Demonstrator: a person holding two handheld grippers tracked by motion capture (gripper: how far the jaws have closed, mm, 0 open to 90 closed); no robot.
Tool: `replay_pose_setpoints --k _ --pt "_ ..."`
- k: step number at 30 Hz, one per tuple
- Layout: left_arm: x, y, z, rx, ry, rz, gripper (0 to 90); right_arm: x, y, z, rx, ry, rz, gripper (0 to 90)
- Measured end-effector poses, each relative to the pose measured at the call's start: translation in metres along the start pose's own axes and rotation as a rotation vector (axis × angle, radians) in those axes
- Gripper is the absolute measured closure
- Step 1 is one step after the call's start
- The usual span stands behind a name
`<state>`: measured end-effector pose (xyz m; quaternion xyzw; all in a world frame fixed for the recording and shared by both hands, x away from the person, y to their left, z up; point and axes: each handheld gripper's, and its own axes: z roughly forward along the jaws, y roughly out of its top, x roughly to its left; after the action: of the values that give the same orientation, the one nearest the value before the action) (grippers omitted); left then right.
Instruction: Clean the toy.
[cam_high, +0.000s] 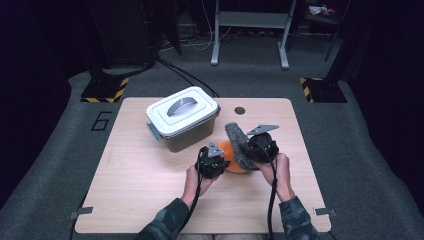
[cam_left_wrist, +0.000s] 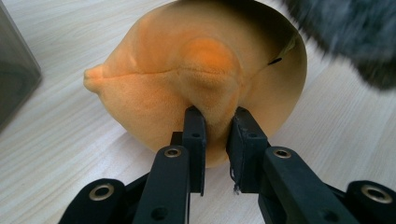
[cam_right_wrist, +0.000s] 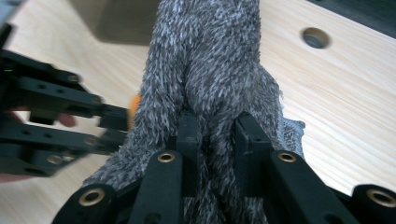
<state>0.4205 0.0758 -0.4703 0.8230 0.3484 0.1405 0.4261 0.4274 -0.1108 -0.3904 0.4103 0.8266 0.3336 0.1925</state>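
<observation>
An orange plush piece (cam_high: 231, 159) lies on the wooden table (cam_high: 140, 180) between my two hands. In the left gripper view it is a soft orange shape (cam_left_wrist: 187, 84) with a seam, and my left gripper (cam_left_wrist: 215, 126) is shut on a fold of it. A grey furry piece (cam_high: 239, 142) rises over the orange one. My right gripper (cam_right_wrist: 215, 135) pinches the grey fur (cam_right_wrist: 210, 70), shut on it, lifted off the table. In the high view my left gripper (cam_high: 220, 159) sits left of the orange piece and my right gripper (cam_high: 250, 150) right of it.
A grey lidded plastic box (cam_high: 183, 117) with a handle stands just behind and left of the grippers. A round hole (cam_high: 240, 110) sits near the table's far edge. Bare wood spreads across the table's left and front parts.
</observation>
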Motion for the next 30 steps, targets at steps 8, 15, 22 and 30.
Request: replay_pose_setpoints --k 8,15,22,30 --pt "0.001 -0.001 0.001 -0.006 -0.002 -0.014 78.1 0.017 0.001 0.021 0.033 -0.002 -0.065 74.1" --pt "0.0 -0.001 0.001 0.002 -0.002 0.001 78.1 0.005 -0.006 0.017 0.038 -0.037 -0.04 74.1" --pt "0.001 -0.001 0.001 0.003 -0.004 -0.001 78.0 -0.01 -0.016 0.014 0.045 -0.07 -0.003 74.0" --pt "0.001 -0.002 0.001 0.002 -0.004 -0.002 78.0 -0.036 -0.032 0.016 0.071 -0.092 0.08 74.0"
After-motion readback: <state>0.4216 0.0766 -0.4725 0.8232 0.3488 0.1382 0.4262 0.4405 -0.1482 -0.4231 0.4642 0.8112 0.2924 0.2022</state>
